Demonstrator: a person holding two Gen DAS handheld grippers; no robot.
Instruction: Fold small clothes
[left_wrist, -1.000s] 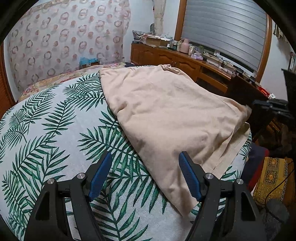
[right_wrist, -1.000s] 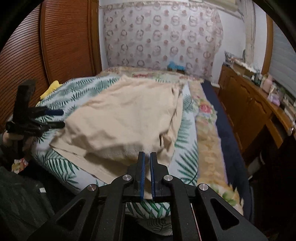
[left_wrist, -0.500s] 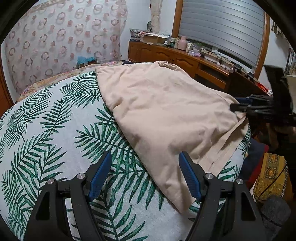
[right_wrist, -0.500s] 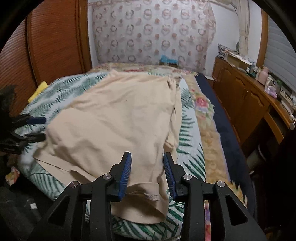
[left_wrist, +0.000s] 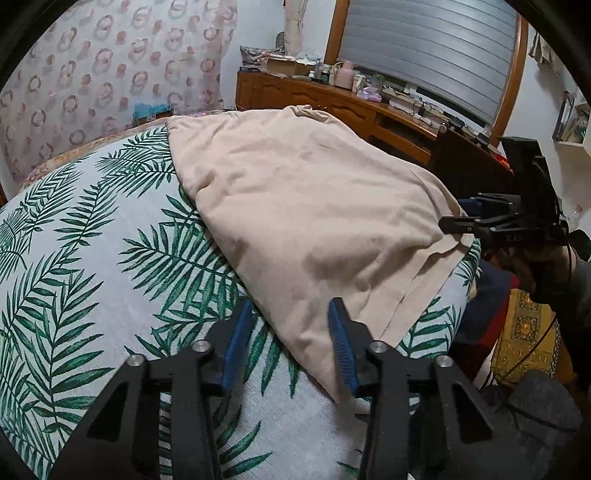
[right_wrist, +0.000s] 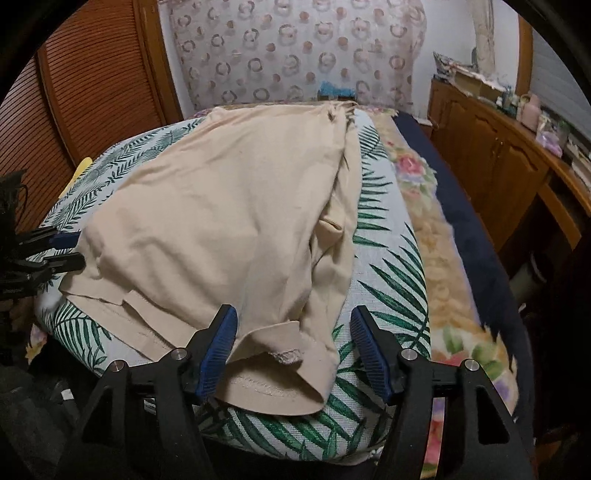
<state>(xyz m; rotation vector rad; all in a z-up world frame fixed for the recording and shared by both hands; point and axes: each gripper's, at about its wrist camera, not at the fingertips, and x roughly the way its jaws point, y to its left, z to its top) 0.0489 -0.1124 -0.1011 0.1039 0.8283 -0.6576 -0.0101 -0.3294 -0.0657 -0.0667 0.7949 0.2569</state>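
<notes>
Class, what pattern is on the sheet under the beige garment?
Green palm leaves on a white sheet, clearest in the left wrist view.

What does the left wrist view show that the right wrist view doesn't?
Only the left wrist view shows the window blind and the right claw from the side, at the garment's edge. Only the right wrist view shows the wooden door, the collar between the right claw's open blue pads, and the floral blanket. Both share the beige garment spread on the leaf-print cover, the patterned curtain and the wooden dresser.

Matt beige garment (right_wrist: 229, 221), seemingly soft cotton
</notes>
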